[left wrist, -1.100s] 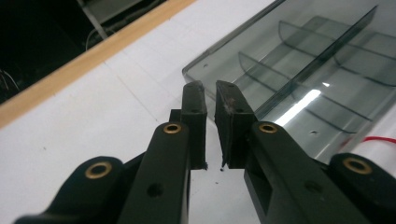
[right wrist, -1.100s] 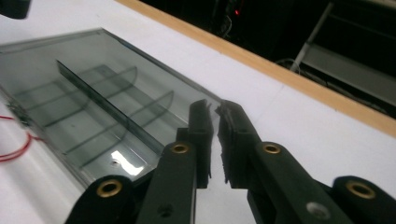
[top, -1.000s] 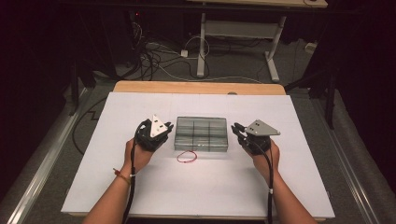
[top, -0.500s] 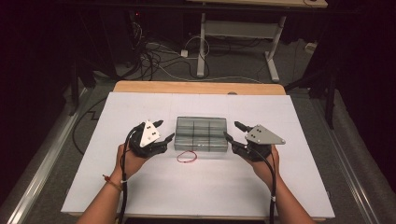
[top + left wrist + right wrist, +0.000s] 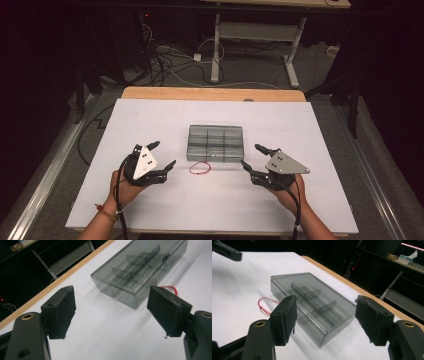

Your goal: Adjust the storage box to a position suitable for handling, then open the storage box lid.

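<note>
White tabletop (image 5: pixel 150 120): red loop (image 5: pixel 200 168) beside clear box (image 5: pixel 215 142).

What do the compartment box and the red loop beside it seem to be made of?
Compartment box: probably smoky, glossy transparent plastic; the inner dividers and the table show through its walls. Red loop: thin and limp, lying flat in a curve on the white table; likely a rubber band, though string or wire cannot be ruled out.

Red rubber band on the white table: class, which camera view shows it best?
The high view: the thin red rubber band lies as a whole loop before the clear plastic divided box. Both gripper views catch part, a black jaw hiding the rest.
</note>
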Motion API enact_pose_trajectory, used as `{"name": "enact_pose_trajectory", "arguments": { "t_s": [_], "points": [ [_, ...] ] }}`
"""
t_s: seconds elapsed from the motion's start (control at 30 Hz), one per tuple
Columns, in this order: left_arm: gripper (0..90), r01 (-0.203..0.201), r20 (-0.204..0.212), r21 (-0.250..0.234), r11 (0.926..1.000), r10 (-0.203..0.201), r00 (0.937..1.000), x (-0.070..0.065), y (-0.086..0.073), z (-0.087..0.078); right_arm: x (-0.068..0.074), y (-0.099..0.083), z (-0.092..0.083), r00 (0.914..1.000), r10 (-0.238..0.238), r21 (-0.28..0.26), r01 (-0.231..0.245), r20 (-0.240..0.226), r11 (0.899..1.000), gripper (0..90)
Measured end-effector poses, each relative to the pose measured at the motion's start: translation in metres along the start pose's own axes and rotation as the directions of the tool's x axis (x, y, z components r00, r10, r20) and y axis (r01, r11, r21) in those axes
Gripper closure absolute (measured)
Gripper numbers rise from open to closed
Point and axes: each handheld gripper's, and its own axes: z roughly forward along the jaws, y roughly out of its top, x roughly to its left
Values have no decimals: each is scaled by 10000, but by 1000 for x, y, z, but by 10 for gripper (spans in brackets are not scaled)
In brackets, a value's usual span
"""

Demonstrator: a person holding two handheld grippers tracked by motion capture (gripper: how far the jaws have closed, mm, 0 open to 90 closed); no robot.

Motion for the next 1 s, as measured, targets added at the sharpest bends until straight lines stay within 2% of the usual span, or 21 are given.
{"name": "enact_pose_trajectory", "arguments": {
  "t_s": [0.1,0.3,0.43,0.5,0.57,0.63,0.7,0.77,0.87,0.97,1.0],
  "points": [
    [222,-56,-3,164,9999,56,10000,-2,-14,-8,3,-9,-7,9999,31,68,-31,-115,10000,344],
    [222,410,292,588,9974,-428,9987,-4,-40,-16,9,-24,-19,9999,87,255,-85,-88,9996,341],
    [223,551,329,753,9956,-577,9978,-8,-42,-20,11,-31,-20,9998,175,510,-171,-71,9986,369],
    [223,446,378,792,9959,-477,9981,-10,-42,-22,13,-32,-19,9997,143,534,-133,-187,9985,396],
    [225,418,302,897,9951,-446,9985,-9,-42,-22,15,-34,-16,9994,105,651,-83,-328,9978,435],
    [225,587,407,873,9945,-624,9972,-8,-43,-22,16,-35,-14,9989,113,760,-79,-450,9971,514],
    [225,456,326,1009,9939,-491,9983,-8,-43,-22,19,-34,-11,9981,-170,935,224,-588,9954,575],
    [227,639,452,1012,9928,-687,9966,-8,-44,-21,18,-35,-9,9968,-122,967,199,-795,9951,639],
    [229,605,521,1213,9908,-672,9964,-7,-45,-20,20,-35,-7,9952,-118,1116,227,-971,9935,719],
    [257,714,637,1359,9881,-806,9947,-6,-44,-17,21,-36,-5,9929,-171,1267,322,-1181,9914,810],
    [317,738,730,1392,9875,-845,9937,-6,-44,-16,21,-36,-5,9915,-211,1282,376,-1280,9910,836]
  ]
}}
